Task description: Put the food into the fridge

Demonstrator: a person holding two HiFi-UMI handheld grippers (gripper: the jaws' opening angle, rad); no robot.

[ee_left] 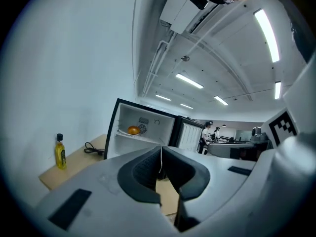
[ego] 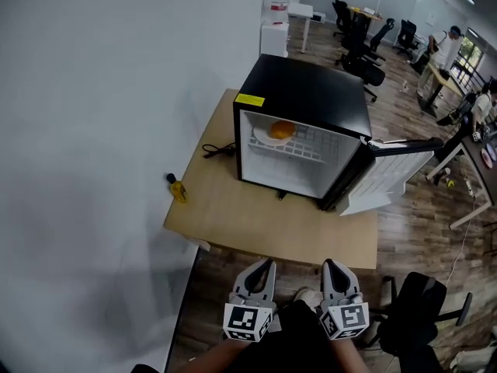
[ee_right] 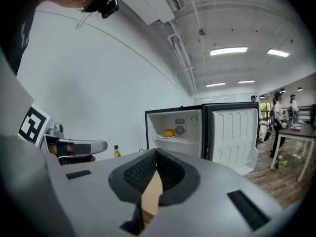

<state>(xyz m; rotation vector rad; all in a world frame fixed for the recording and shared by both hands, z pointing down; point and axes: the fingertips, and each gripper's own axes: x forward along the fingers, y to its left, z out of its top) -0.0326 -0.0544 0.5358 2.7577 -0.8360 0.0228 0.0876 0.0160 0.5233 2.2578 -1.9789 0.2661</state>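
A small black fridge (ego: 311, 92) stands on a wooden table (ego: 256, 216) with its door (ego: 396, 169) swung open to the right. On its upper wire shelf lies an orange food item (ego: 280, 129) on a white plate. The food (ee_left: 133, 130) also shows in the left gripper view, and the food (ee_right: 169, 133) in the right gripper view. My left gripper (ego: 266, 264) and right gripper (ego: 329, 264) hang side by side below the table's near edge, well short of the fridge. Both are shut with nothing between the jaws, tips meeting on the left gripper (ee_left: 160, 149) and the right gripper (ee_right: 156, 152).
A small yellow oil bottle (ego: 178, 188) stands at the table's left edge by the white wall. A black cable (ego: 220, 149) lies left of the fridge. A black office chair (ego: 419, 309) sits at the lower right. Desks, chairs and people fill the far room.
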